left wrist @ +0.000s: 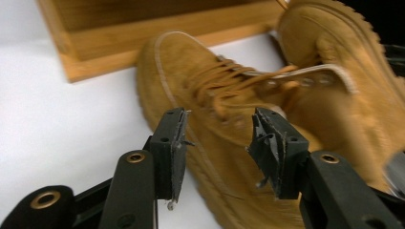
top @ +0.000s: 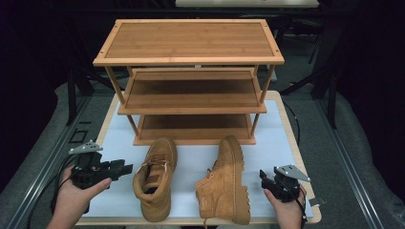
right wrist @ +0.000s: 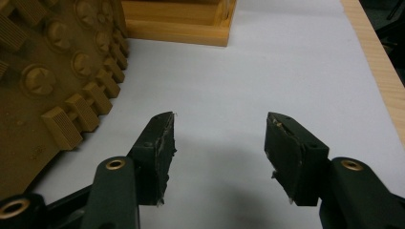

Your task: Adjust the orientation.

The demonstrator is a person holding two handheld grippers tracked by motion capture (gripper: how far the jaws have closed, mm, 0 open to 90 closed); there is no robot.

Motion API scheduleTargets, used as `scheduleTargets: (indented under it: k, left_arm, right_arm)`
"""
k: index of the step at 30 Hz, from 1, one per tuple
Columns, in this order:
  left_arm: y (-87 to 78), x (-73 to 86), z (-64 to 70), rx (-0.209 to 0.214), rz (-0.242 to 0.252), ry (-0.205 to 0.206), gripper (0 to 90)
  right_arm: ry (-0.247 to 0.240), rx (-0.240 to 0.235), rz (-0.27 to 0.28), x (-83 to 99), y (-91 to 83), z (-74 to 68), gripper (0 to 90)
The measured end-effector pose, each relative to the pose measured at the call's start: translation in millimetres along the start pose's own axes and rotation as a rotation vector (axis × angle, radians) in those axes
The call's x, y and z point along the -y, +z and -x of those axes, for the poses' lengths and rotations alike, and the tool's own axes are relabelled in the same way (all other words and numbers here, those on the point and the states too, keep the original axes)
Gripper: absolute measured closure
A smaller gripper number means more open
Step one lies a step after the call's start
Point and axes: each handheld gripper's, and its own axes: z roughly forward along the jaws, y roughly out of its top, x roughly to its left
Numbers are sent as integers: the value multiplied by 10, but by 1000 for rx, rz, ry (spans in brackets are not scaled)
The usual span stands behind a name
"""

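Two tan lace-up boots lie on the white table top in front of a wooden rack. The left boot (top: 154, 177) (left wrist: 224, 114) stands upright with its toe toward the rack. The right boot (top: 225, 183) lies on its side, its lugged sole (right wrist: 52, 81) facing right. My left gripper (top: 123, 169) (left wrist: 218, 143) is open, just left of the upright boot and pointing at its side. My right gripper (top: 263, 176) (right wrist: 218, 143) is open over bare table, a little right of the tipped boot's sole, with nothing between its jaws.
A three-tier bamboo shoe rack (top: 191, 62) stands at the back of the table, its shelves bare; its bottom frame (right wrist: 181, 28) (left wrist: 119, 52) is close behind the boots. The table's wooden edge (top: 298, 157) runs along the right. White surface (top: 272, 138) lies open right of the boots.
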Motion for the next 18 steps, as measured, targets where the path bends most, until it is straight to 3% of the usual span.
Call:
scheduleTargets:
  k: [2, 3, 6, 8, 11, 13, 14, 16, 18]
  left_arm:
    - [15, -109, 75, 7, -63, 9, 550]
    - [15, -109, 75, 7, -63, 9, 548]
    - [81, -145, 143, 67, -124, -9, 544]
    - [173, -113, 206, 33, -173, 14, 532]
    - [241, -88, 217, 14, -193, 23, 537]
    - [270, -78, 208, 45, -191, 6, 585]
    - [277, -87, 215, 53, -191, 3, 676]
    - [271, -109, 222, 44, -203, 13, 744]
    - [224, -243, 189, 7, -261, 47, 775]
  right_arm:
    - [8, -1, 12, 6, 15, 3, 432]
    - [13, -4, 11, 6, 15, 3, 432]
    - [16, -6, -2, 3, 7, -3, 431]
    - [5, -10, 1, 10, 19, -14, 429]
    - [3, -9, -6, 12, 21, -15, 428]
    - [5, -9, -12, 14, 24, -14, 426]
    - [6, -12, -5, 20, 33, -16, 424]
    - [8, -12, -5, 20, 34, -9, 422]
    - [17, -4, -7, 20, 29, 5, 422]
